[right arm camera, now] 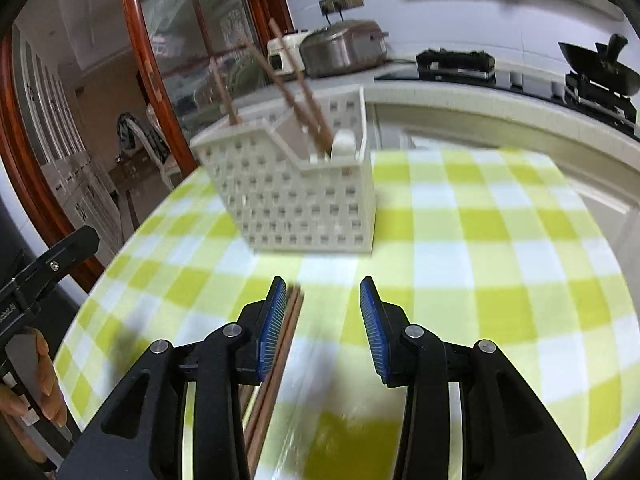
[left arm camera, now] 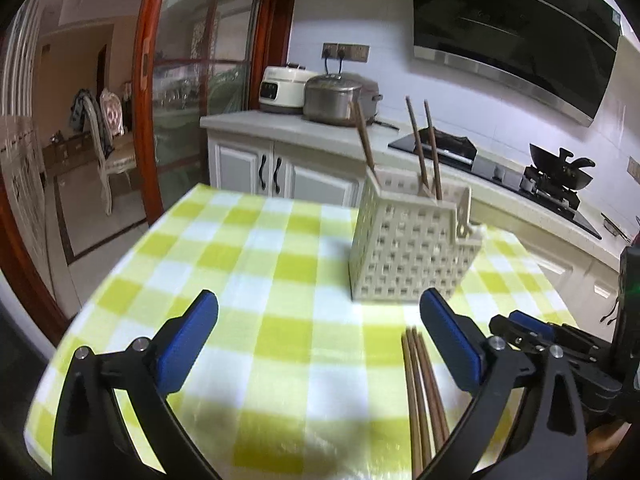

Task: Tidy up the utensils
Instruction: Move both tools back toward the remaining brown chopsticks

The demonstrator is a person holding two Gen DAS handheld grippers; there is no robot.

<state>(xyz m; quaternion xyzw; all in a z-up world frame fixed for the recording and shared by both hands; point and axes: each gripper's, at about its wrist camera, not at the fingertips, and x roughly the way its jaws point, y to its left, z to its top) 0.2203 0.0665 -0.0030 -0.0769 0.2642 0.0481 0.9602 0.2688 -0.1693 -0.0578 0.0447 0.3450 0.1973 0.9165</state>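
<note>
A cream perforated utensil basket (left arm camera: 408,248) stands on the green-and-white checked tablecloth (left arm camera: 256,264), with three brown chopsticks (left arm camera: 424,148) standing in it. It also shows in the right wrist view (right arm camera: 296,192), with a white piece (right arm camera: 344,144) inside. Several brown chopsticks (left arm camera: 424,396) lie flat on the cloth near the front. My left gripper (left arm camera: 320,316) is open and empty, just left of them. My right gripper (right arm camera: 324,300) is open over the lying chopsticks (right arm camera: 280,352), which lie beside its left finger (right arm camera: 272,328).
A kitchen counter (left arm camera: 288,128) behind the table holds a rice cooker (left arm camera: 280,88), a steel pot (left arm camera: 332,100) and a stove with a wok (left arm camera: 560,164). A glass sliding door with a red frame (left arm camera: 144,80) is at left.
</note>
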